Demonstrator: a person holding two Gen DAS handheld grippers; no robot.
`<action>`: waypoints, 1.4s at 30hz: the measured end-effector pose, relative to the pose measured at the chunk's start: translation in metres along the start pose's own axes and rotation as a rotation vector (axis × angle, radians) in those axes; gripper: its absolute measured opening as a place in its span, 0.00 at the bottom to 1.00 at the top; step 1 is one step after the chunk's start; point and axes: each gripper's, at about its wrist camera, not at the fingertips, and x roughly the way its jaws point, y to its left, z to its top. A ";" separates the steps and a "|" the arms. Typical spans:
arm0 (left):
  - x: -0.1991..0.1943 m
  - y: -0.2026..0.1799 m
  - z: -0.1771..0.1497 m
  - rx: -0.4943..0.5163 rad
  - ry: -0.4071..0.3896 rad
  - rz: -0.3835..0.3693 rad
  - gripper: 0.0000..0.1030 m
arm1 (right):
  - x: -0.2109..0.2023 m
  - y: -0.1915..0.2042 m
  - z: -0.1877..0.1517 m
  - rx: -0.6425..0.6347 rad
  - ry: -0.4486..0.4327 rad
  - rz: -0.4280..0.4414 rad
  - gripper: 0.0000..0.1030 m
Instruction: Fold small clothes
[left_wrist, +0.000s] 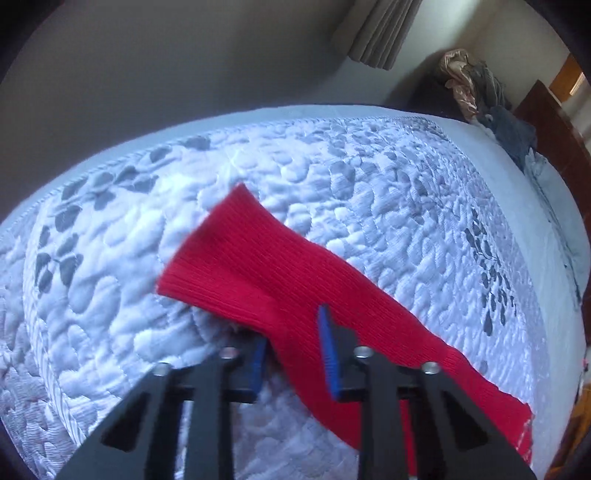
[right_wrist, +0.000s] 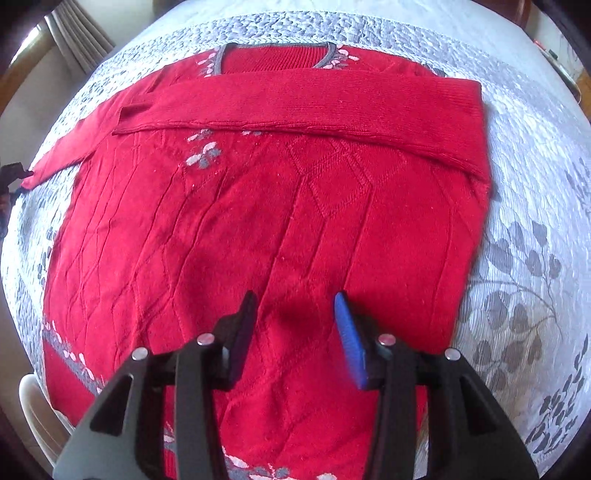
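A red knit sweater (right_wrist: 258, 206) with grey and pink flower trim lies flat on the bed. One sleeve (right_wrist: 314, 107) is folded across its chest. The other sleeve (right_wrist: 62, 155) stretches out to the left. In the left wrist view that red sleeve (left_wrist: 266, 258) lies across the quilt, its cuff lifted and blurred. My left gripper (left_wrist: 293, 347) is open with the sleeve between its blue pads. My right gripper (right_wrist: 295, 332) is open and empty, just above the sweater's lower body.
A white quilt (left_wrist: 369, 184) with grey leaf print covers the bed (right_wrist: 524, 221). A pile of clothes (left_wrist: 491, 110) sits at the bed's far right corner. A curtain (left_wrist: 384, 29) hangs behind, and dark wooden furniture (left_wrist: 554, 122) stands at right.
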 end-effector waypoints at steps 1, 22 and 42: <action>-0.002 0.000 0.000 -0.004 -0.017 -0.009 0.12 | 0.000 0.000 0.000 -0.002 -0.001 0.002 0.44; -0.110 -0.248 -0.142 0.599 -0.098 -0.332 0.05 | -0.017 -0.025 -0.028 0.043 -0.050 0.039 0.46; -0.118 -0.327 -0.319 0.822 0.166 -0.467 0.71 | -0.033 -0.058 -0.046 0.127 -0.073 0.052 0.48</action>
